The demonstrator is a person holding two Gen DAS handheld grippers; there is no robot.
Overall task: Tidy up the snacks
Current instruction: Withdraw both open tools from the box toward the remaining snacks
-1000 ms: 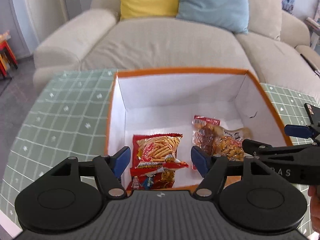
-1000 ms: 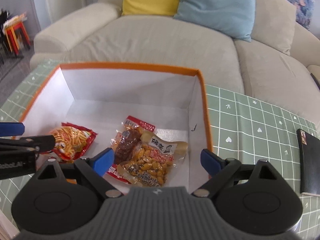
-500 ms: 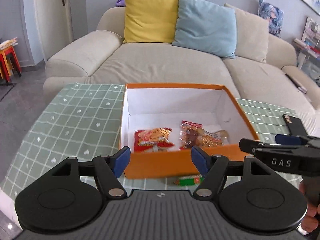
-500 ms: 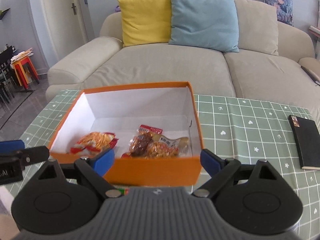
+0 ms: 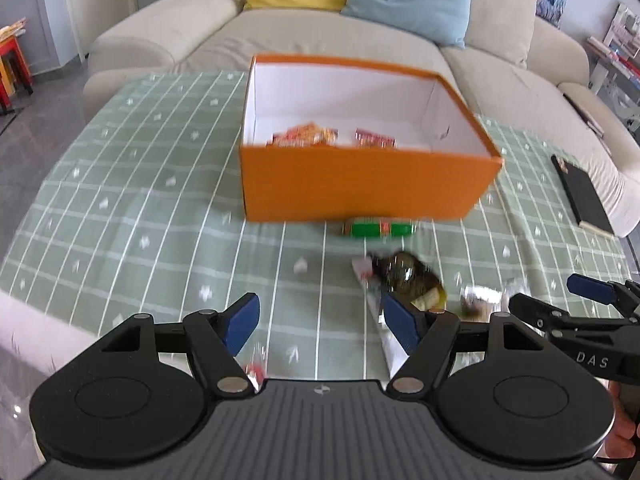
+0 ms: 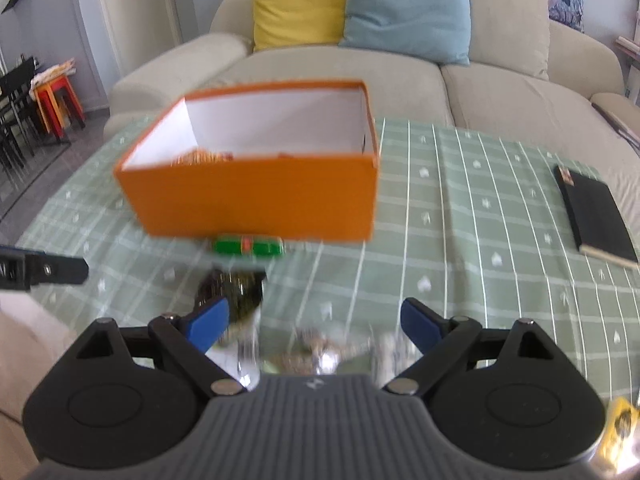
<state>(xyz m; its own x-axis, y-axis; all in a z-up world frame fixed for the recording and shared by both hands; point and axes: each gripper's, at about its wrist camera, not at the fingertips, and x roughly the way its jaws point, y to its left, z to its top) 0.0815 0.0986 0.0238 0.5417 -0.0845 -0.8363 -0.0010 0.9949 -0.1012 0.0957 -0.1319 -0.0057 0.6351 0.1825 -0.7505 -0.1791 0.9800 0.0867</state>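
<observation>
An orange box (image 5: 360,184) (image 6: 256,200) with a white inside stands on the green checked tablecloth and holds two snack packs (image 5: 308,136). A green snack bar (image 5: 378,229) (image 6: 248,246) lies just in front of it. Nearer lies a dark clear-wrapped snack (image 5: 404,276) (image 6: 232,284), and a clear shiny pack (image 6: 332,350) (image 5: 480,300) lies between my right gripper's blue pads. My left gripper (image 5: 320,322) is open over bare cloth, the dark snack beside its right pad. My right gripper (image 6: 316,322) is open and empty.
A black notebook (image 5: 582,192) (image 6: 596,216) lies at the table's right side. A beige sofa (image 5: 320,36) with yellow and blue cushions stands behind the table. A yellow wrapper (image 6: 620,420) shows at the lower right of the right wrist view.
Both grippers have drawn back from over the box toward the table's near edge. The box now sits farther off, and the loose snacks in front of it have come into view.
</observation>
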